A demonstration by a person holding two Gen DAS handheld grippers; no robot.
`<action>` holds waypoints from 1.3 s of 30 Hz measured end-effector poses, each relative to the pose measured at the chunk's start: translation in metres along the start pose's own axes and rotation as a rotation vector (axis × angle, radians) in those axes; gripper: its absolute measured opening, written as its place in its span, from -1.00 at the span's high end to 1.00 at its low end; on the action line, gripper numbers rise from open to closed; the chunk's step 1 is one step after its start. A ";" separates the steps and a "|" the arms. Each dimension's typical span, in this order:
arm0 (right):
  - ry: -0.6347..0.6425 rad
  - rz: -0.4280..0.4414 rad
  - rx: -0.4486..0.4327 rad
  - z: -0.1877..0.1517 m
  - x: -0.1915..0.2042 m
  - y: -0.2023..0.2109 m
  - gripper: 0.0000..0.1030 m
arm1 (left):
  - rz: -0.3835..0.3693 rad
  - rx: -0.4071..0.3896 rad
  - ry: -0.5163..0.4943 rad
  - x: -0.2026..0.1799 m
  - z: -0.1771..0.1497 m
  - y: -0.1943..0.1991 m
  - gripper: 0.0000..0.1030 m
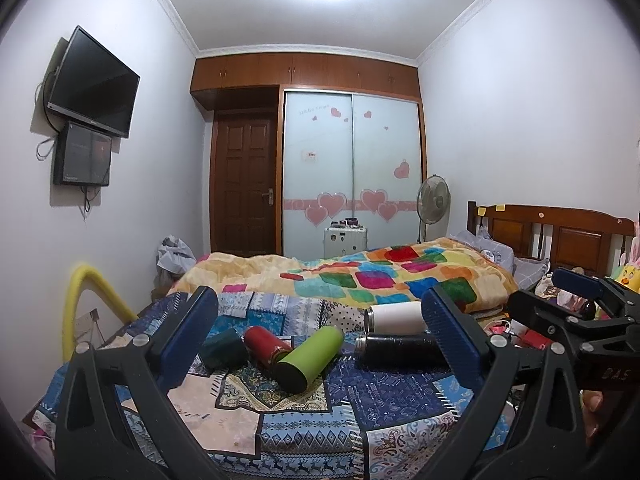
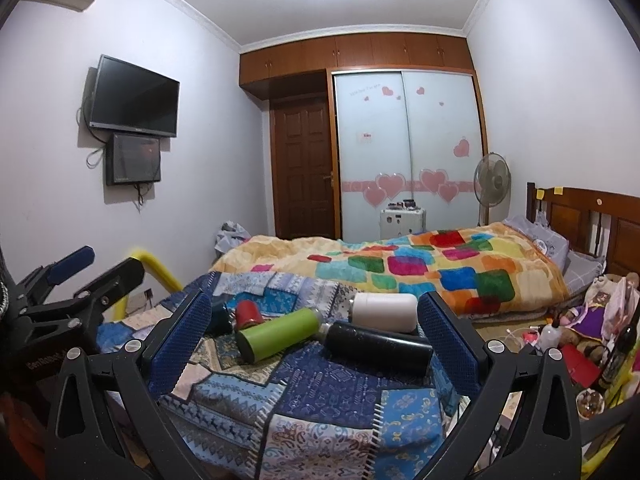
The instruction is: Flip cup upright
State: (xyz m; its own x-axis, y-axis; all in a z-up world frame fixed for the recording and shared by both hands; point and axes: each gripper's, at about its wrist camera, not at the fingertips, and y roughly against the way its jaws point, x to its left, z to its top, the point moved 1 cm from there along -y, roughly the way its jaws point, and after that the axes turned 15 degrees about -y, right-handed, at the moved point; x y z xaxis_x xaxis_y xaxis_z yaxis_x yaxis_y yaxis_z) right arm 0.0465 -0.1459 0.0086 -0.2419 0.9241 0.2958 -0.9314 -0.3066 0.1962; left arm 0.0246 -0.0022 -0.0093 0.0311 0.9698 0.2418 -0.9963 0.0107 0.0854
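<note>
Several cups lie on their sides on the patchwork bedspread [image 1: 312, 412]: a dark green cup [image 1: 224, 347], a red cup [image 1: 267, 345], a lime green cup [image 1: 310, 357], a black cup [image 1: 400, 349] and a white cup [image 1: 396, 317]. They also show in the right wrist view: dark green [image 2: 221, 317], red [image 2: 247, 313], lime [image 2: 276, 334], black [image 2: 378, 346], white [image 2: 385, 312]. My left gripper [image 1: 320, 344] is open and empty, short of the cups. My right gripper [image 2: 316, 340] is open and empty, also short of them, and appears at the left wrist view's right edge [image 1: 580, 300].
A colourful quilt [image 1: 360, 276] lies bunched behind the cups. A yellow padded rail [image 1: 86, 300] stands at the bed's left. Clutter covers the floor at the right [image 2: 580, 340]. A wooden headboard [image 1: 560, 236], fan [image 1: 434, 200] and wardrobe [image 1: 352, 172] stand behind.
</note>
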 end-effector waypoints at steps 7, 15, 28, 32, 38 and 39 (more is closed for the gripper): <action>0.067 -0.077 0.056 -0.001 -0.027 -0.039 -1.00 | -0.044 0.056 0.021 -0.002 -0.015 -0.042 -1.00; 0.173 -0.103 0.284 -0.012 -0.071 -0.125 -1.00 | -0.076 0.161 0.009 -0.016 -0.045 -0.111 -1.00; 0.324 -0.041 0.735 -0.039 -0.101 -0.243 -1.00 | -0.139 0.295 -0.029 -0.040 -0.086 -0.176 -1.00; 0.355 -0.023 0.852 -0.052 -0.103 -0.262 -0.95 | -0.146 0.319 -0.029 -0.045 -0.095 -0.189 -1.00; 0.383 -0.013 0.971 -0.064 -0.105 -0.275 -0.82 | -0.154 0.335 -0.044 -0.052 -0.105 -0.198 -1.00; 0.385 -0.014 0.982 -0.065 -0.106 -0.278 -0.82 | -0.154 0.337 -0.045 -0.054 -0.105 -0.199 -1.00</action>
State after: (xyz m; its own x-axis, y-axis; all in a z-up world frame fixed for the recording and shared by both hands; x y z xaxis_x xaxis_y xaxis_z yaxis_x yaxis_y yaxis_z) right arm 0.3134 -0.1442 -0.1382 -0.4633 0.8862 0.0042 -0.3471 -0.1858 0.9192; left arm 0.2123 -0.0307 -0.1412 0.1899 0.9513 0.2430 -0.8974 0.0677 0.4360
